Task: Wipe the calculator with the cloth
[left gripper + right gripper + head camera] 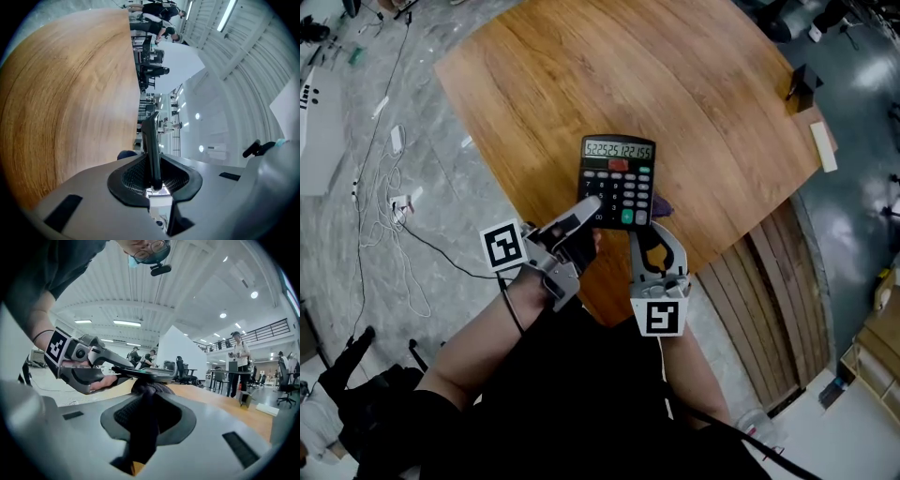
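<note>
My left tongs [584,210] clamp the calculator [619,182] by its near-left corner, above the worktop [694,84] — my right tongs [653,234] pinch the cloth [147,404], bunched just under its near-right edge.

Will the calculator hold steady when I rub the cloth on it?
Likely stiff: the calculator is a thin hard slab. The left gripper pinches only one edge, so it may pivot when pushed. The cloth looks bunched and soft, so should give.
</note>
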Tool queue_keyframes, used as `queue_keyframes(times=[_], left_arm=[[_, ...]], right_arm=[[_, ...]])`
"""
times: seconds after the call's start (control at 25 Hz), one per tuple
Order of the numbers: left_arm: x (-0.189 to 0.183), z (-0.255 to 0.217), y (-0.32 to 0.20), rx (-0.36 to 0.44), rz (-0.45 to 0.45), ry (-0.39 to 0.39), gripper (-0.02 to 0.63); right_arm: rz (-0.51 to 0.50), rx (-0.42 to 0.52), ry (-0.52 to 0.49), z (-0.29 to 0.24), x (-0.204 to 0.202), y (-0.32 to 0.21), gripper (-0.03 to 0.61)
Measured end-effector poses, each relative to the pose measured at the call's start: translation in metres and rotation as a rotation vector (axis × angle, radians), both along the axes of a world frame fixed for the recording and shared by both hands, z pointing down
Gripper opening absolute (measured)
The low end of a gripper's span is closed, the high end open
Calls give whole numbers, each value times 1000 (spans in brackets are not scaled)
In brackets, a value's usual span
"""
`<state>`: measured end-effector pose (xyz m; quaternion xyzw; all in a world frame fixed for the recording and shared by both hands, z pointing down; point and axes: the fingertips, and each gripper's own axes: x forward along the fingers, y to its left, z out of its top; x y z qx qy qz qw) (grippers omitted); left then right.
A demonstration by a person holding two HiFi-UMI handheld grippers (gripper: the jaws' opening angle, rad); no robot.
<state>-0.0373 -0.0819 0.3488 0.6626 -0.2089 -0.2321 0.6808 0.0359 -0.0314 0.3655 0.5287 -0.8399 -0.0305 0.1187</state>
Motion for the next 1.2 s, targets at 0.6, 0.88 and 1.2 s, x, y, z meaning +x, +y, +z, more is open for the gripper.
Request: queue_keyframes(times=[0.6, 0.88, 1.2], left_arm=[[10, 27, 9, -17, 80, 7, 69], [32, 35, 15, -42, 107, 26, 69], [36, 54, 16, -60, 96, -12, 69]], right_arm=[[130, 19, -2, 18, 24, -10, 74], [-31, -94, 20, 40, -23, 10, 74], [114, -89, -67, 49, 31, -1, 74]])
